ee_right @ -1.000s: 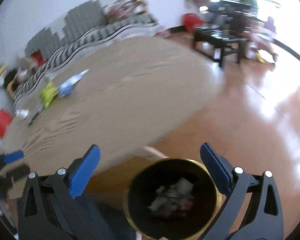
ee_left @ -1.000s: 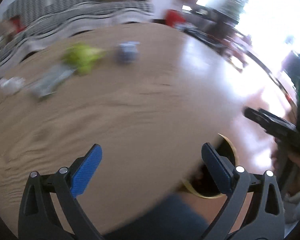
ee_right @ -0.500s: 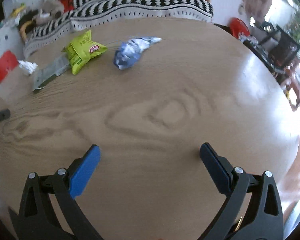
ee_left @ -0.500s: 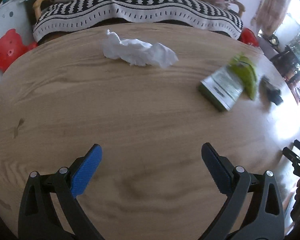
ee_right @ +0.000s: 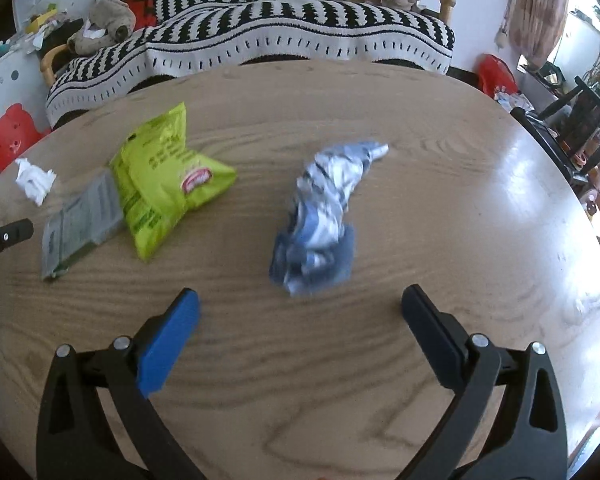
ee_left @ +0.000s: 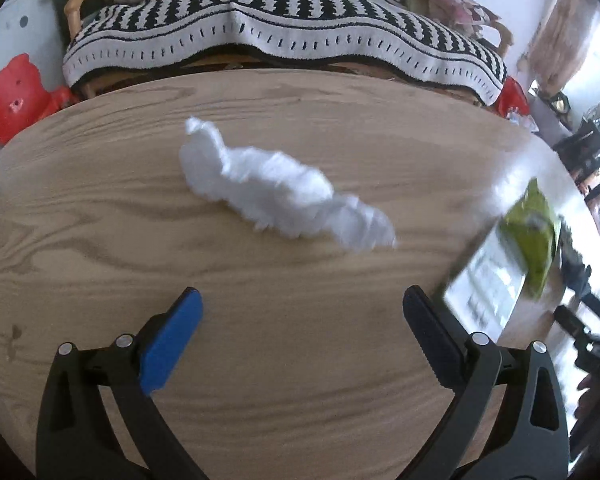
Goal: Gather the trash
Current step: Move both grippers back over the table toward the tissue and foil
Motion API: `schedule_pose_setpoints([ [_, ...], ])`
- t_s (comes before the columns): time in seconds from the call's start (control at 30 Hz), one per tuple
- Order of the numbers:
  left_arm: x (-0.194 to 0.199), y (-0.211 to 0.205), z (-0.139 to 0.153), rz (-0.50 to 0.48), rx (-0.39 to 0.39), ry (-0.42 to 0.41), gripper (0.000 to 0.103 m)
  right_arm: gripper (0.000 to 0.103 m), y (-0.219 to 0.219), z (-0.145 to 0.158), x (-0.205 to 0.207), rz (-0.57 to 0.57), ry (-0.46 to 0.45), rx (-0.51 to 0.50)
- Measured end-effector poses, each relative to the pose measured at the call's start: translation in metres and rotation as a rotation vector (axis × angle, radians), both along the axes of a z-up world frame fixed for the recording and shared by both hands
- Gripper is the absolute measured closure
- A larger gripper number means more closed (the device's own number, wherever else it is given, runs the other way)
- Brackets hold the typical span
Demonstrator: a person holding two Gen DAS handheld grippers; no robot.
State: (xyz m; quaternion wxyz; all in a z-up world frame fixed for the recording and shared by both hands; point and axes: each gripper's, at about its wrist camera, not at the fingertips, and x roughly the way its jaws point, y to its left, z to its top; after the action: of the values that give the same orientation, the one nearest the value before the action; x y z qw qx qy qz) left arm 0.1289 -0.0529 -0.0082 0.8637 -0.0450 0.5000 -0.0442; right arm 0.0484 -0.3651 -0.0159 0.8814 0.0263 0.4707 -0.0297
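Trash: crumpled white tissue (ee_left: pixel 276 192) ahead of L gripper (ee_left: pixel 300 312) | crumpled blue-white wrapper (ee_right: pixel 324 216) ahead of R gripper (ee_right: pixel 300 312) | both wide, empty | we straddle mid-bulk, then pinch.

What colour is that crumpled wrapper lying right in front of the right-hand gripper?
The crumpled wrapper is blue and white with a silvery sheen, seen best in the right wrist view.

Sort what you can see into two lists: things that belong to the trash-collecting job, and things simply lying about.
Belongs to the job:
white tissue
green snack bag
grey packet
blue-white wrapper

Lying about:
striped blanket
stuffed toy
red bear-shaped item
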Motion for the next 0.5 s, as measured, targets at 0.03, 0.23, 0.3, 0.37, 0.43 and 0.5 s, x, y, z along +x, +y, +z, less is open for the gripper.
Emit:
schedule_pose_setpoints([
  [0.03, 0.004, -0.001, 0.000, 0.006, -0.008, 0.001, 0.006, 0.005, 0.000, 0.000, 0.002, -0.004, -0.005, -0.001],
  [0.23, 0.029, -0.009, 0.002, 0.059, -0.047, 0.008, 0.006, 0.005, -0.003, -0.001, 0.006, 0.007, -0.018, 0.001],
  [0.3, 0.037, -0.009, 0.001, 0.075, -0.027, 0.006, 0.006, 0.005, -0.005, -0.001, 0.008, 0.008, -0.015, 0.001],
  [0.37, 0.043, -0.009, 0.000, 0.079, -0.005, 0.004, 0.006, 0.005, -0.005, -0.001, 0.011, 0.009, -0.013, 0.000],
  [0.43, 0.046, -0.007, 0.000, 0.077, 0.012, 0.003, 0.006, 0.005, -0.005, -0.001, 0.013, 0.013, -0.015, 0.000],
  [0.5, 0.047, -0.004, 0.000, 0.070, 0.019, 0.004, 0.006, 0.005, -0.006, -0.001, 0.012, 0.016, -0.018, 0.001],
])
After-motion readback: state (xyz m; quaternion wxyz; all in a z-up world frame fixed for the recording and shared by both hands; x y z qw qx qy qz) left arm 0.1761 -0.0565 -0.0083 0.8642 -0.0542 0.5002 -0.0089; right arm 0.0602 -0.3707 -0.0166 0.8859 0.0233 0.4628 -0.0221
